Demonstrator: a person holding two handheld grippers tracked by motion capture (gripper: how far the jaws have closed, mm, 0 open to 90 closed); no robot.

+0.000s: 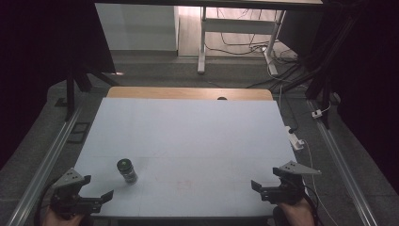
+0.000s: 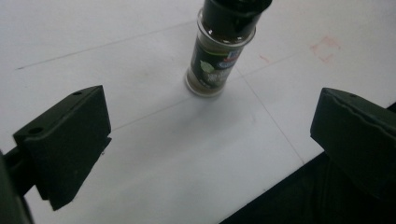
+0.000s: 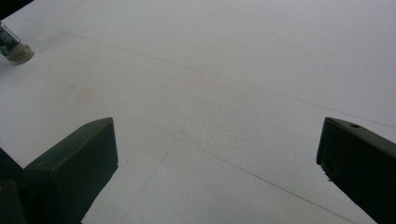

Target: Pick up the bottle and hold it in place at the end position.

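Note:
A small glass spice jar (image 1: 127, 171) with a black cap and a dark label stands upright on the white table (image 1: 197, 136), near the front left. My left gripper (image 1: 101, 200) sits at the front left corner, open, a short way in front of the jar (image 2: 219, 51). Its jaws are wide apart with only bare table between them. My right gripper (image 1: 263, 188) is held at the front right edge, also open, with nothing between its jaws. The jar's base (image 3: 14, 49) shows at the far left of the right gripper view.
A wooden strip (image 1: 188, 92) runs along the table's far edge. Metal rails (image 1: 51, 155) flank the table on both sides. A white power strip (image 1: 295, 138) and cables lie off the right side. A faint red stain (image 3: 74, 94) marks the table surface.

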